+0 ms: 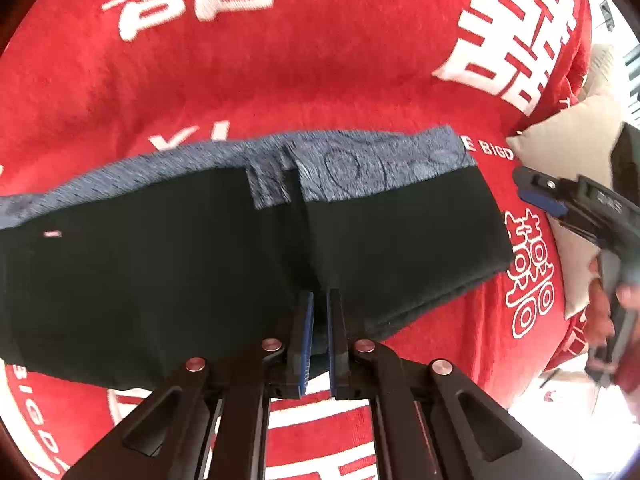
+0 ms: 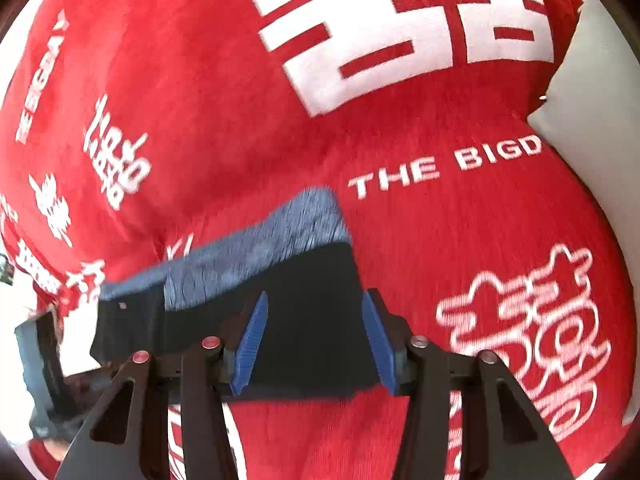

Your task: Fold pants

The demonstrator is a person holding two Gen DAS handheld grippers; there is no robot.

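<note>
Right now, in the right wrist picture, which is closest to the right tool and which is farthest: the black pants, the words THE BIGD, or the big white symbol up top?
1. The black pants: lying between the fingers of the open right tool.
2. The words THE BIGD: on the red blanket, just beyond the pants.
3. The big white symbol: at the top, farthest.

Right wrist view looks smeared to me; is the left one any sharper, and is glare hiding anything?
Right wrist view: motion blur smears the pants waistband. Left wrist view: sharper, though the right gripper is soft near the edge; blown-out white in the lower right corner; fisheye bends both.
</note>
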